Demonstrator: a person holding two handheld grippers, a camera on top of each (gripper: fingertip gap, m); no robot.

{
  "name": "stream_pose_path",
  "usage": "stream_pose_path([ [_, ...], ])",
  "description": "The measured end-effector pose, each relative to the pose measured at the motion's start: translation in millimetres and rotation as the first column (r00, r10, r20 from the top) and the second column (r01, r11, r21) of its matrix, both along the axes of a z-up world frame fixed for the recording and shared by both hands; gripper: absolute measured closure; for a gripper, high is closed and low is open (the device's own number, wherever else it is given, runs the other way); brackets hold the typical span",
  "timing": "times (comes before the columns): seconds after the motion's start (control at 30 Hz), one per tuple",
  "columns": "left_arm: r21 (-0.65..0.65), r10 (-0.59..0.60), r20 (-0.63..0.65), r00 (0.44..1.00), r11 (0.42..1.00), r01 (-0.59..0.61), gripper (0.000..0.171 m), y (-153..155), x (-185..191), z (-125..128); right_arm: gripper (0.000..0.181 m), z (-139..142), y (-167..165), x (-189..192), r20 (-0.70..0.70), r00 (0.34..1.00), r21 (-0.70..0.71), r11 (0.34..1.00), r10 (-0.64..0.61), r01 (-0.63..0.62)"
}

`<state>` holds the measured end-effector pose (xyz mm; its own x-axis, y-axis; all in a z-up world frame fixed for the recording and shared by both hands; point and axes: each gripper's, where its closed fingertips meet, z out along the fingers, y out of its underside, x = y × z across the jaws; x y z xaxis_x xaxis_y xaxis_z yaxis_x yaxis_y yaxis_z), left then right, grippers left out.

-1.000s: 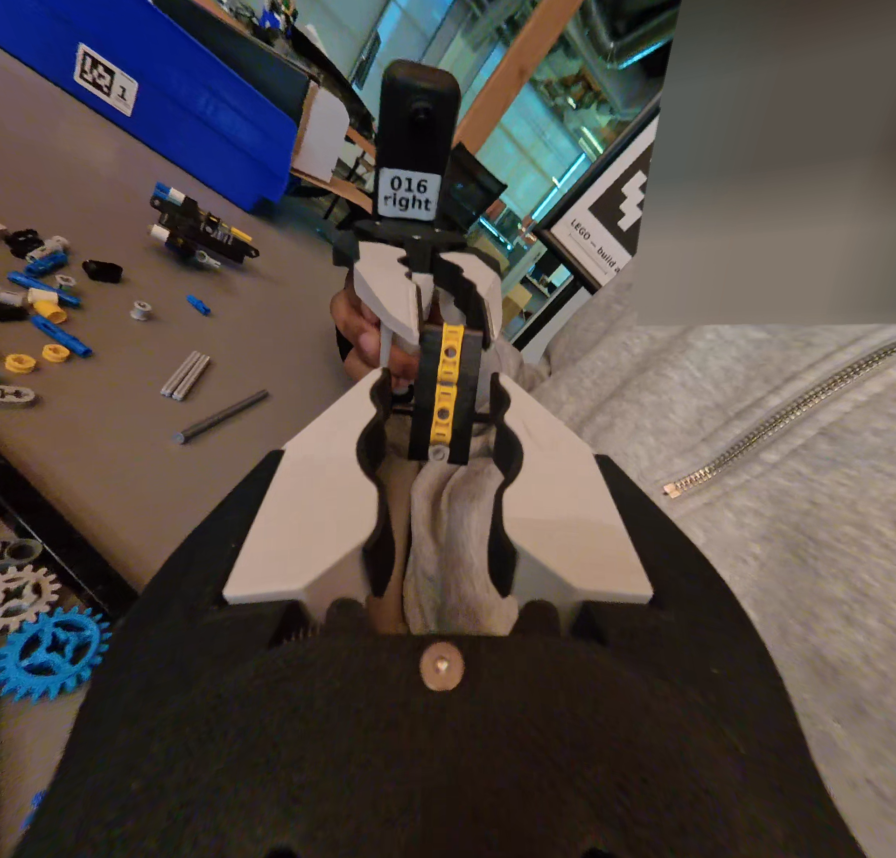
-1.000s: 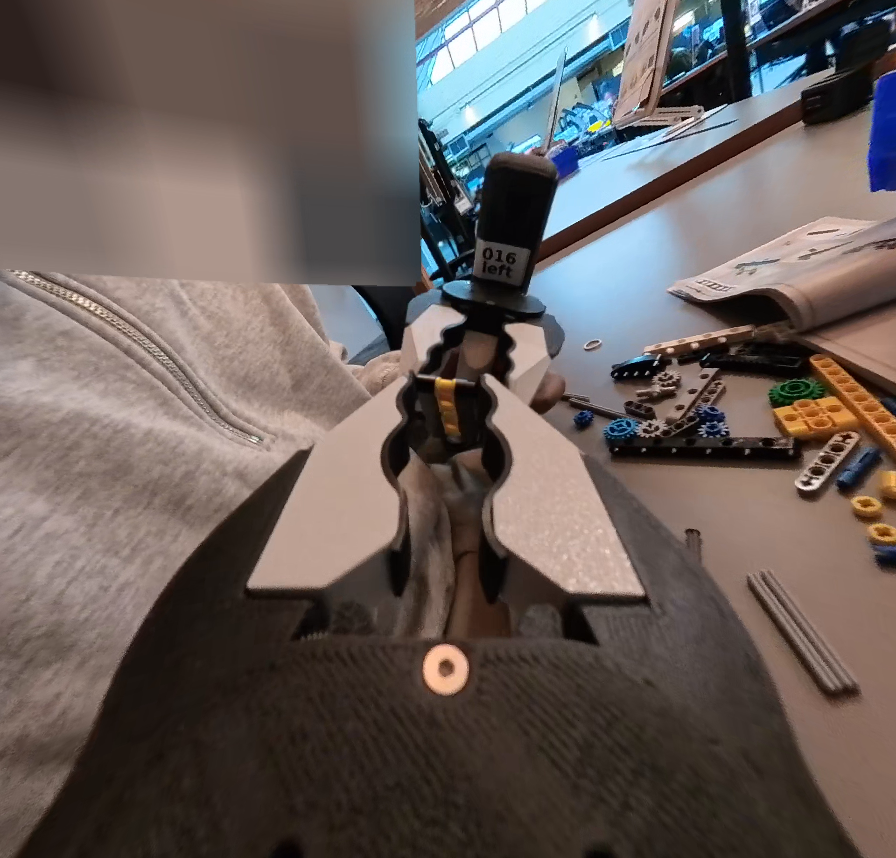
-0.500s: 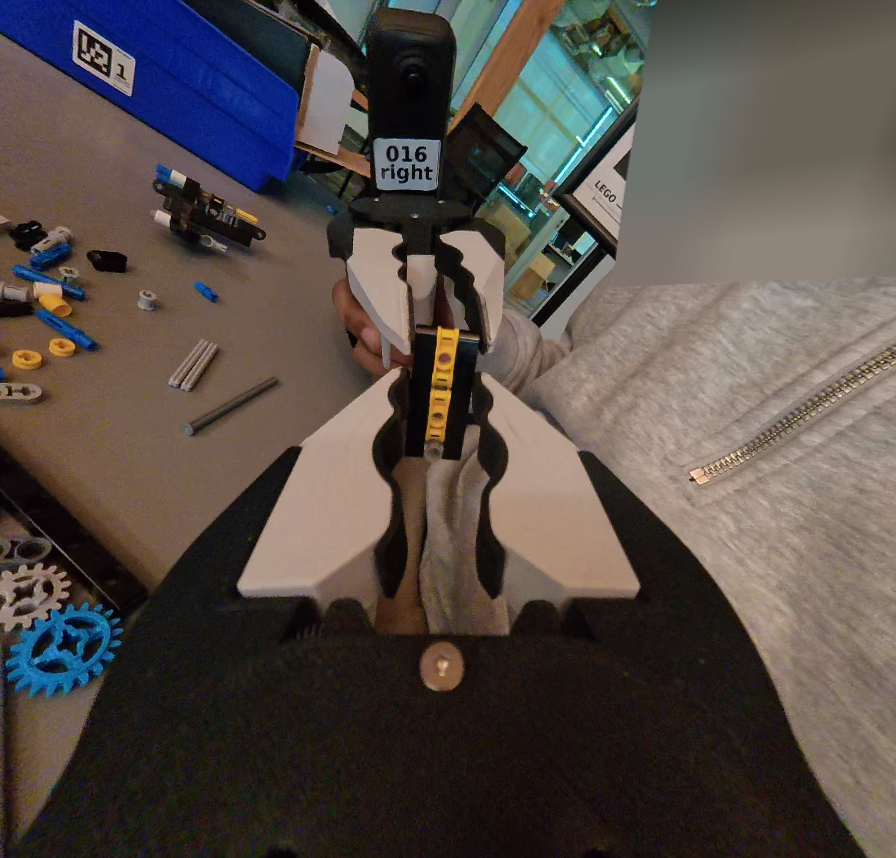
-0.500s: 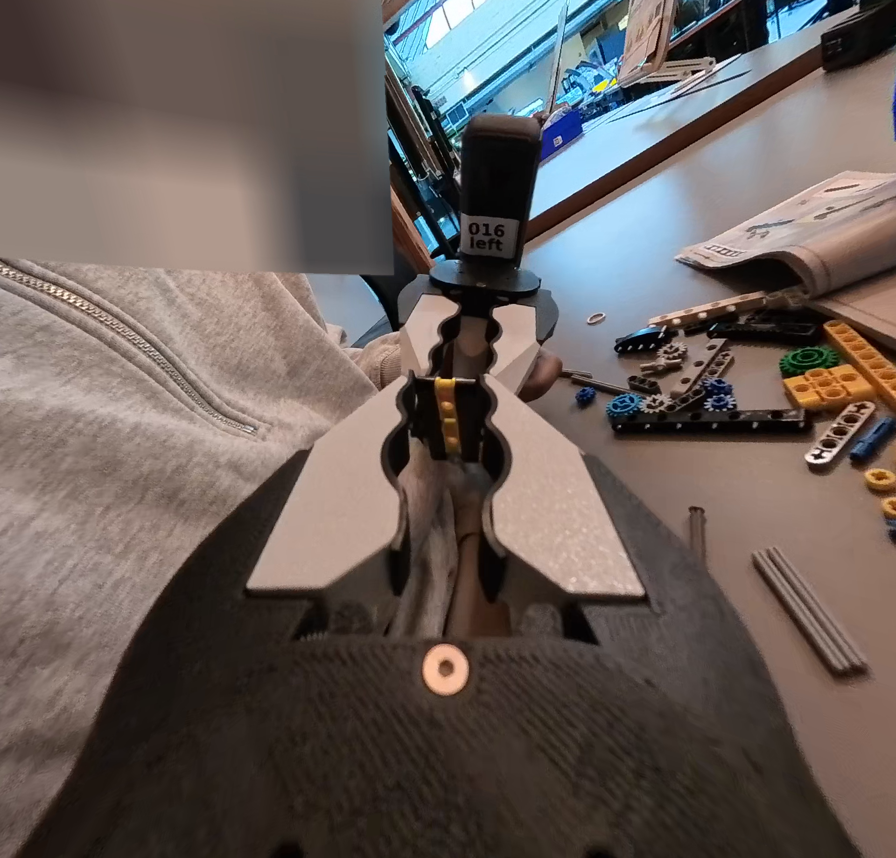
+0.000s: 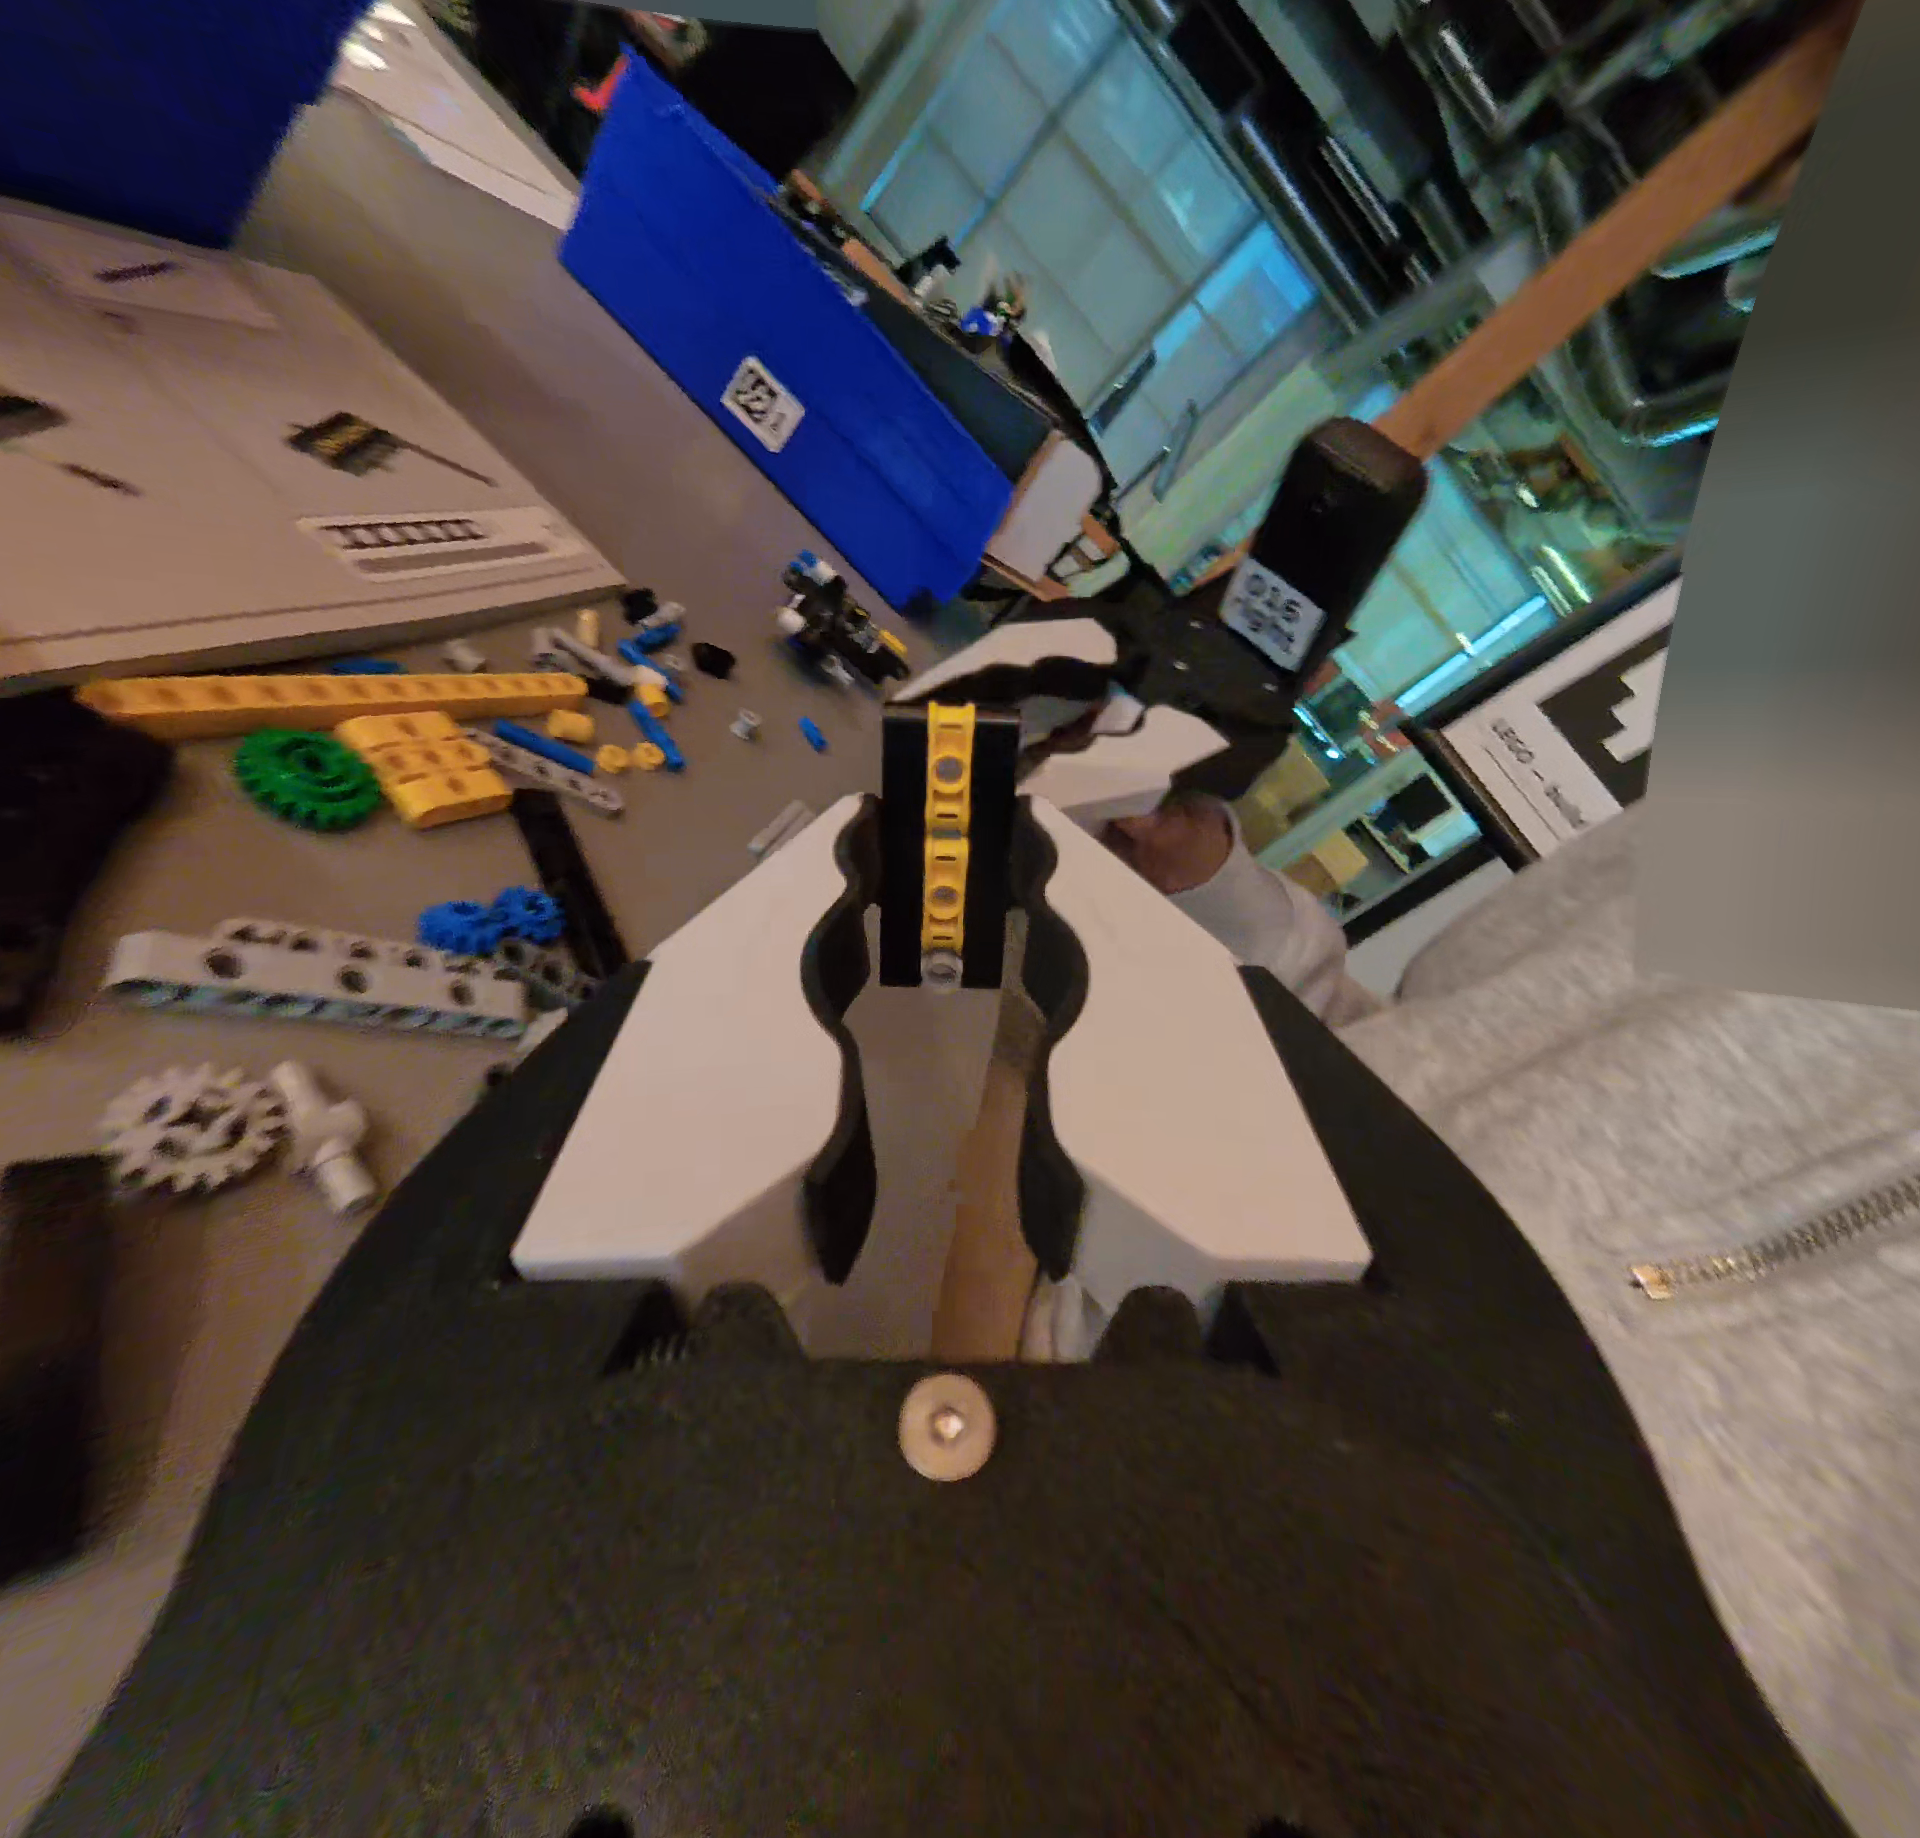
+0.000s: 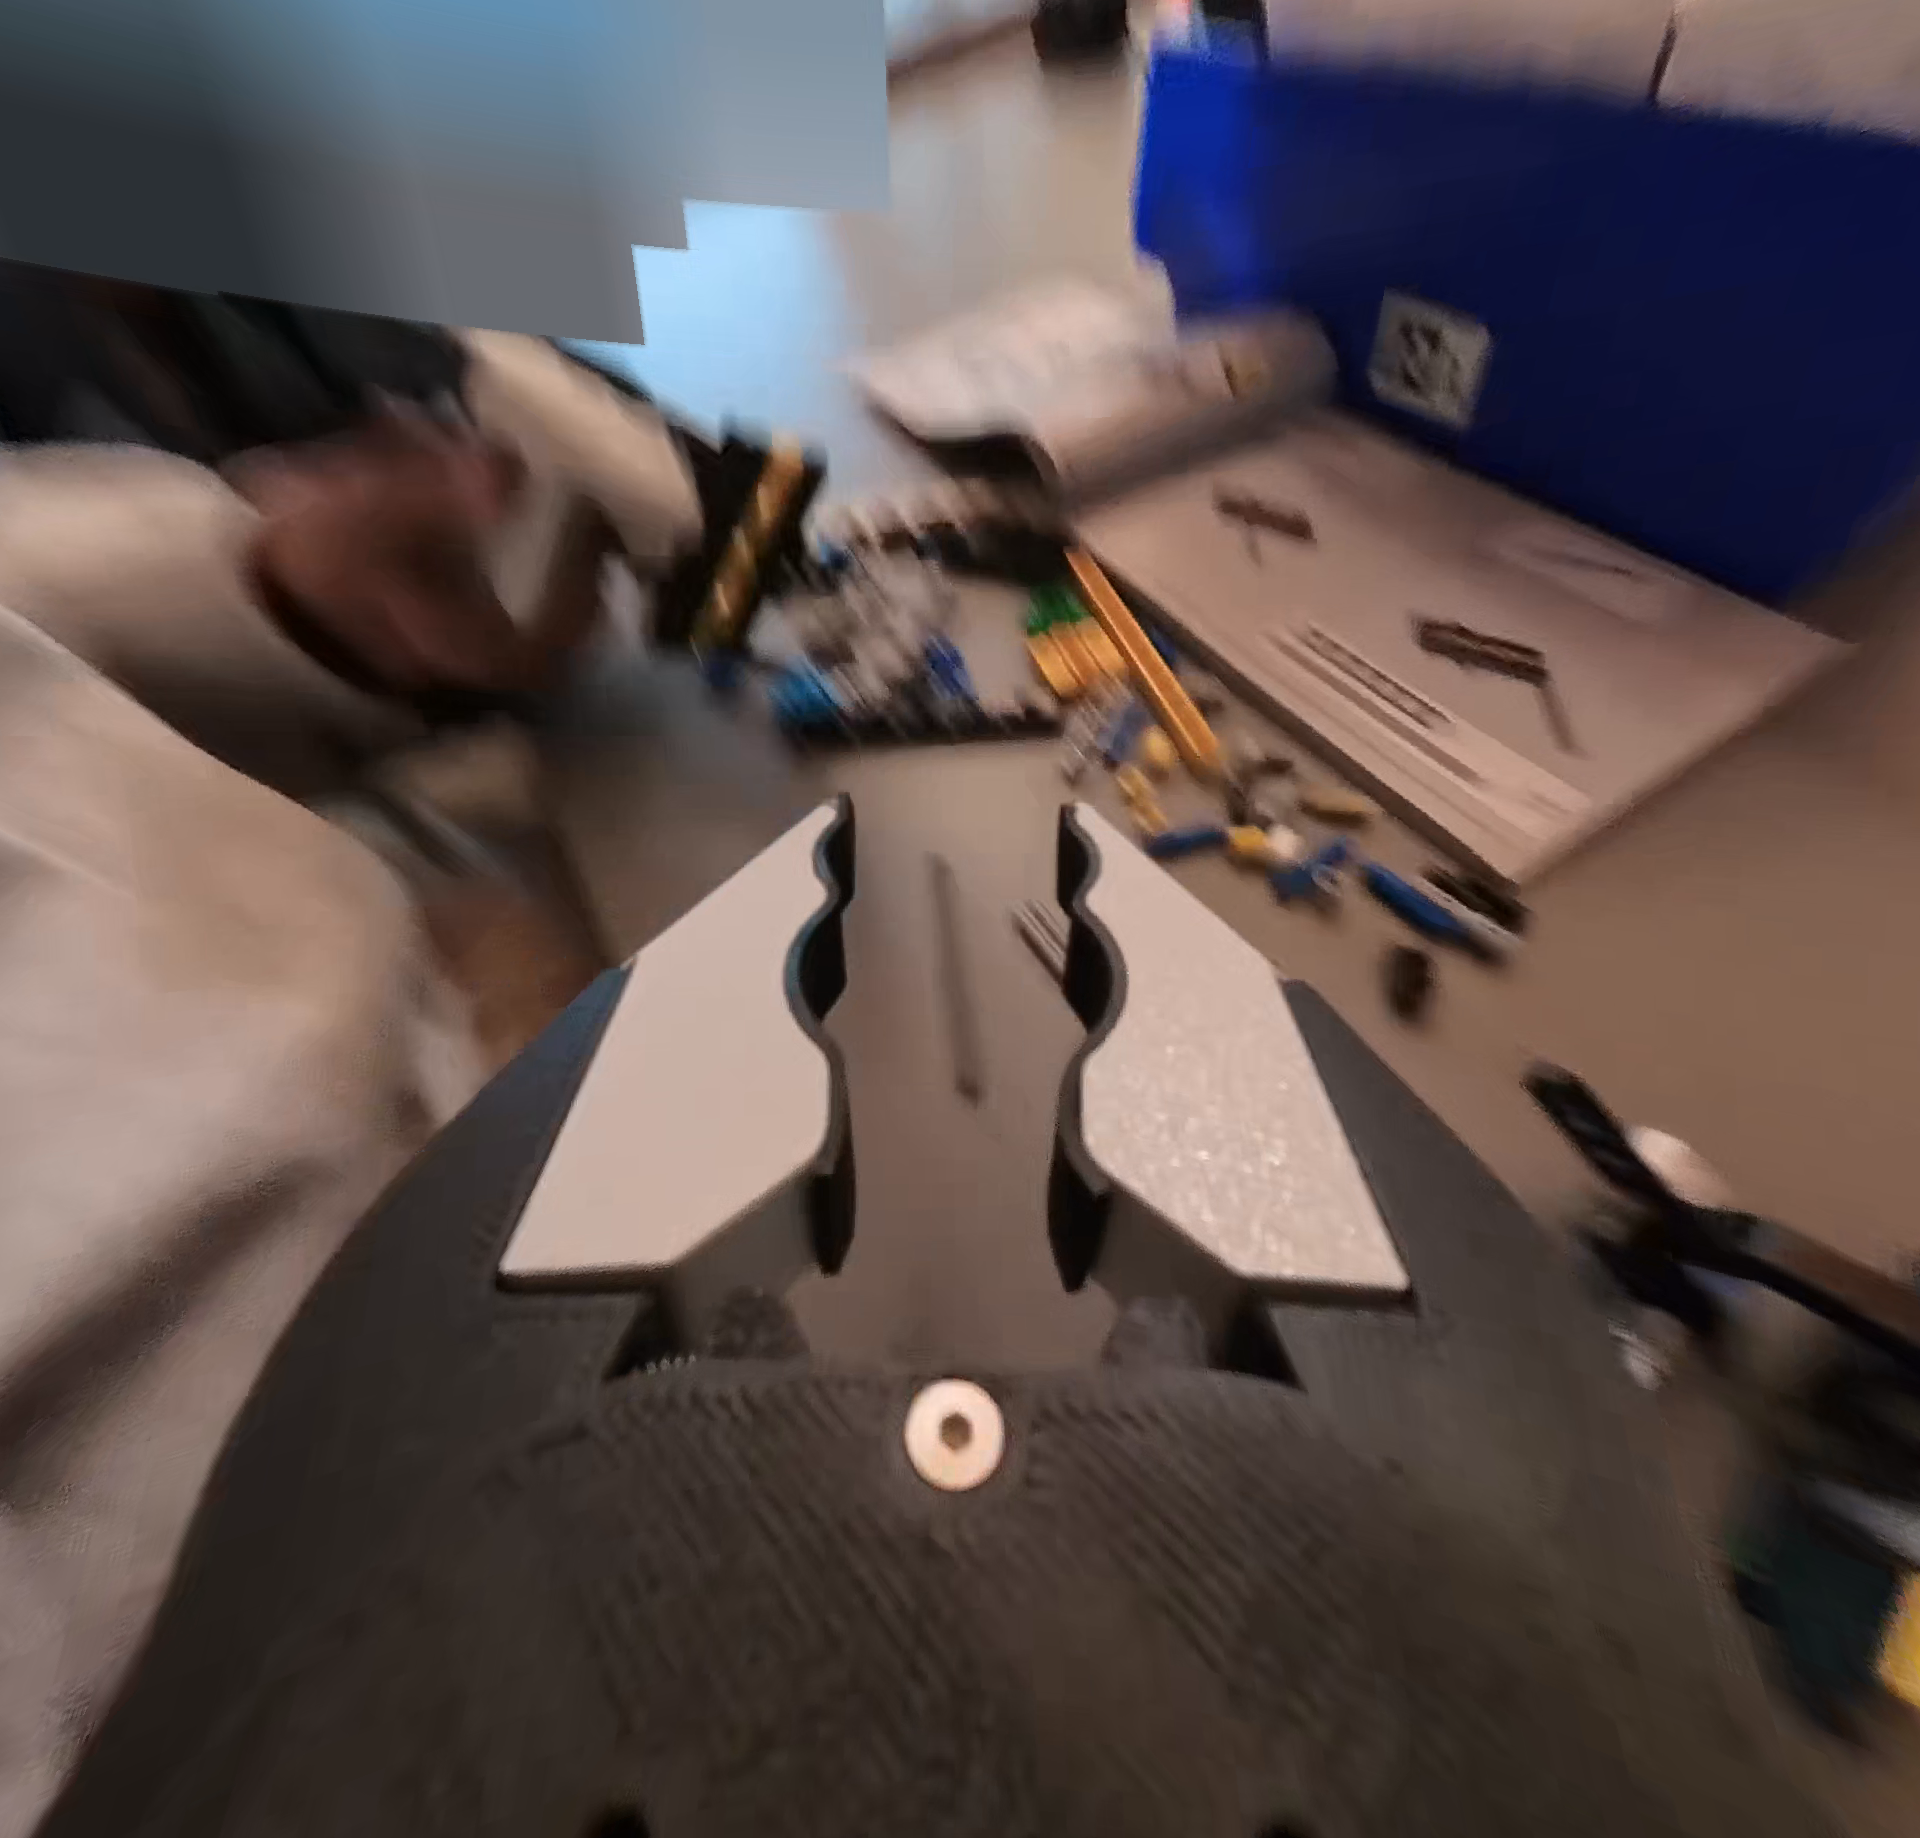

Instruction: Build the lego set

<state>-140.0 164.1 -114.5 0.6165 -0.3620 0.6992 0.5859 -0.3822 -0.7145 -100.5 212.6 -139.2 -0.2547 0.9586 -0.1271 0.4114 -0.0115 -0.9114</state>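
Note:
My left gripper (image 5: 945, 812) is shut on a black-and-yellow lego assembly (image 5: 948, 843), a yellow beam between two black beams, held upright above the table. The same assembly shows blurred in the right wrist view (image 6: 750, 541), at the far left. My right gripper (image 6: 951, 822) is open and empty over the grey table, with a dark grey axle (image 6: 954, 978) lying between its fingers' line of sight. In the left wrist view the right gripper (image 5: 1049, 708) sits just behind the assembly, tilted to the right and apart from it.
Loose parts cover the table: a long yellow beam (image 5: 332, 695), a green gear (image 5: 304, 778), a grey beam (image 5: 312, 976), blue gears (image 5: 494, 921), a grey gear (image 5: 192, 1128). An instruction booklet (image 5: 260, 500) and a blue bin (image 5: 790, 406) lie behind. A person's grey zipped top (image 5: 1662, 1217) is at right.
My right gripper has let go of the assembly, opened and swung away over the table. My left gripper has kept the assembly and turned toward the parts. The right view is blurred by motion.

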Motion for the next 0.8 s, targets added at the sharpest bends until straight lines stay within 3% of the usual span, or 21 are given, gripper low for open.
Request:
stream_pose_path([
  [0.27, -0.074, 0.059, -0.105, 0.993, 0.995, -0.067, 0.148, 6, -6, -17, 0.158, -26, -14, -15, 0.199, 0.980, 0.081, 0.997, 0.000, -0.016],
  [0.6, -0.087, 0.054, -0.074, 0.996, 0.994, -0.060, 0.148, 3, -9, -17, 0.168, -59, -23, -23, 0.400, 0.916, 0.126, 0.991, -0.016, -0.038],
  [0.7, -0.083, 0.058, -0.062, 0.996, 0.995, -0.063, 0.148, 2, -11, -16, 0.178, -58, -21, -24, 0.398, 0.917, 0.149, 0.988, -0.027, -0.036],
  [0.8, -0.082, 0.060, -0.035, 0.998, 0.995, -0.062, 0.148, 2, -12, -16, 0.179, -31, -17, -35, 0.245, 0.968, 0.103, 0.994, -0.050, 0.026],
])
